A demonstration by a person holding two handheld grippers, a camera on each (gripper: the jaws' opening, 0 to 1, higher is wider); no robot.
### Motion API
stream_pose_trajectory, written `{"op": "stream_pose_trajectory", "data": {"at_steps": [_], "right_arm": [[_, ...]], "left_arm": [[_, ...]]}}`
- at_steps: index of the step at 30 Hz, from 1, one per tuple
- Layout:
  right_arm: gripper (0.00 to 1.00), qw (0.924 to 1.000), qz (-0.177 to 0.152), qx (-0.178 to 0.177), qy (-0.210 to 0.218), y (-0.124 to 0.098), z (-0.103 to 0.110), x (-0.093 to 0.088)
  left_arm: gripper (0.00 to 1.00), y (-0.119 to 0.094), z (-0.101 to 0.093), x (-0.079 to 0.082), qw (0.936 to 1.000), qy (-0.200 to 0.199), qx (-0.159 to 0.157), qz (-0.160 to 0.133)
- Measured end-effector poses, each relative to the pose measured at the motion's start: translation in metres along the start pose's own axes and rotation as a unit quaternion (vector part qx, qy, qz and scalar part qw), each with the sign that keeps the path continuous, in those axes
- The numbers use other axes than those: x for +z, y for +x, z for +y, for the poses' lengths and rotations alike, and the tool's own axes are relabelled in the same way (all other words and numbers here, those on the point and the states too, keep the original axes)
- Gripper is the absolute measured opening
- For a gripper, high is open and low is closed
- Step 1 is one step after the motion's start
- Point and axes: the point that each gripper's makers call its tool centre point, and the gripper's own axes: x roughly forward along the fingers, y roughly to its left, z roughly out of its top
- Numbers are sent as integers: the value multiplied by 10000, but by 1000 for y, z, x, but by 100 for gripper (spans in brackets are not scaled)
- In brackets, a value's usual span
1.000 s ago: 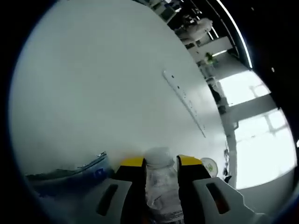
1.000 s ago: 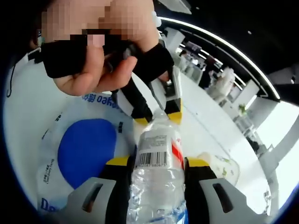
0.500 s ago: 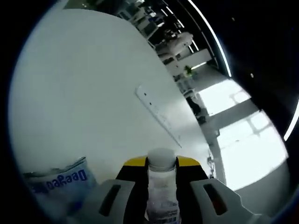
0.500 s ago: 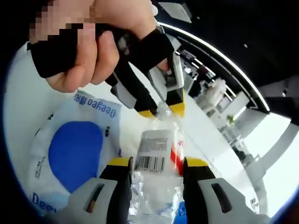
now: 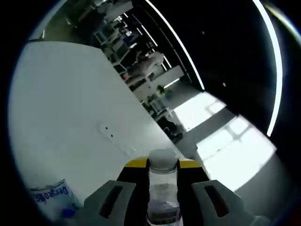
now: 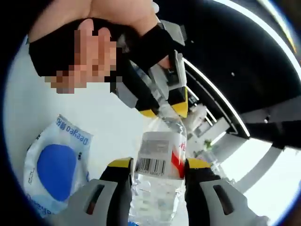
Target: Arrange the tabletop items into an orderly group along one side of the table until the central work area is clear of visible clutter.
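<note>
Aloft between two grippers, a clear plastic water bottle [image 6: 157, 174] is pinched at both ends — right gripper [image 6: 156, 165] around its body, left gripper [image 5: 162, 164] at the white cap [image 5: 162, 159] — apparently for carrying aside; a blue-and-white packet [image 6: 55, 169] lies at 8 o'clock on the white table [image 5: 61, 117].

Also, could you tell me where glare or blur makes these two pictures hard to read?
Left gripper view: the windows at right are blown out white, while the bottle between the jaws stays sharp. Right gripper view: a bright patch washes out the lower right, and the blue-and-white packet bends with the fisheye.
</note>
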Motion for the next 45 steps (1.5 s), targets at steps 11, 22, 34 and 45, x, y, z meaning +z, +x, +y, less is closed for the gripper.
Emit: {"op": "stream_pose_trajectory", "data": {"at_steps": [11, 22, 34, 45], "right_arm": [[41, 9985, -366, -391, 137, 10, -4, 69], [42, 9934, -1096, 65, 318, 15, 24, 123], [66, 9369, -1892, 2029, 2127, -14, 32, 137], [78, 7980, -1841, 4051, 4064, -23, 11, 129]], "left_arm": [[18, -34, -21, 59, 9966, 588, -99, -572], [18, -57, -4, 101, 9914, 1088, -176, -705], [19, -55, -10, 106, 9848, 1360, -987, -429], [19, -72, -32, 98, 9579, 1856, -2186, 105]]}}
